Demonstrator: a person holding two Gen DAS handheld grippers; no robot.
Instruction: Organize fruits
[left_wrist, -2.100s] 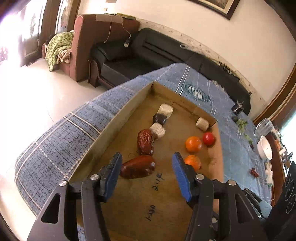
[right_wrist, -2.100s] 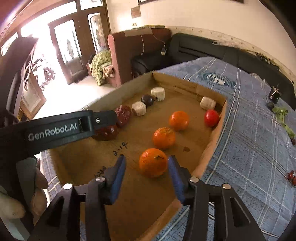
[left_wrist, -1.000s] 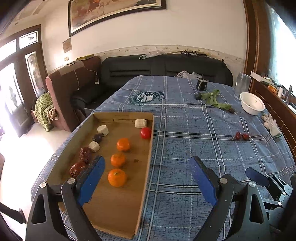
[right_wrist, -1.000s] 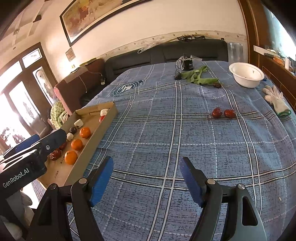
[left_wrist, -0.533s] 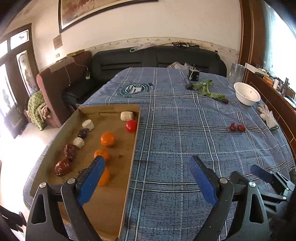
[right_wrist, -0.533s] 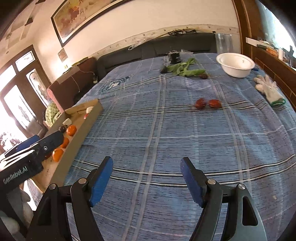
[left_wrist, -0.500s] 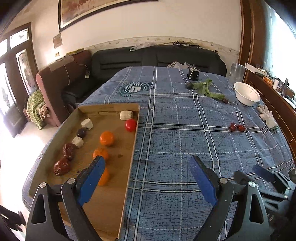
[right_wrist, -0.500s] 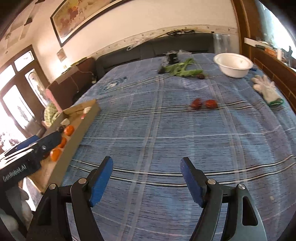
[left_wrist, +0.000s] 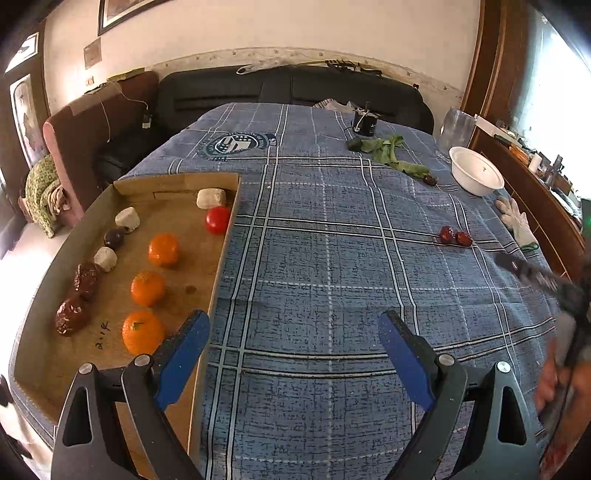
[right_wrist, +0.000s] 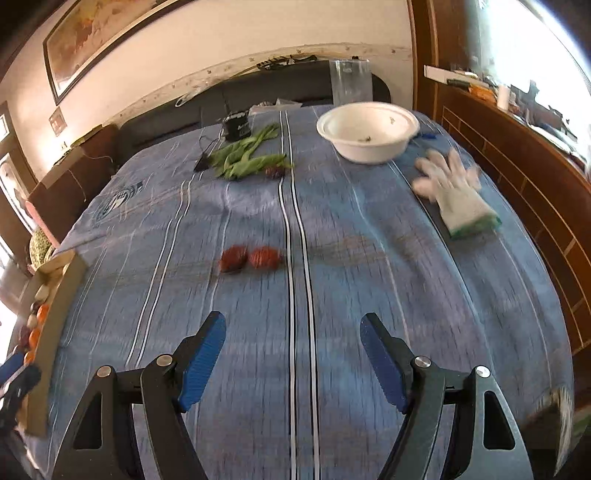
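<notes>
A cardboard tray (left_wrist: 218, 266) lies at the left of the blue checked table. It holds three oranges (left_wrist: 142, 330), a red tomato (left_wrist: 217, 219), dark red dates (left_wrist: 70, 319), a dark plum (left_wrist: 113, 237) and white lumps. Two red dates (right_wrist: 249, 258) lie loose side by side on the cloth; they also show in the left wrist view (left_wrist: 455, 237). My left gripper (left_wrist: 293, 343) is open and empty, by the tray's right edge. My right gripper (right_wrist: 293, 349) is open and empty, above the cloth short of the two dates. The tray's edge (right_wrist: 61, 295) shows at far left.
A white bowl (right_wrist: 367, 133) stands at the far right. Green leaves (right_wrist: 245, 157) with a small dark fruit, a black device (right_wrist: 238, 125) and a white glove (right_wrist: 456, 195) lie on the cloth. A black sofa lies behind the table, a wooden cabinet on the right.
Both grippers have left the tray and opened wide. The right gripper has swung right toward the two loose dates, which are now nearer and centred. The left view has shifted slightly right.
</notes>
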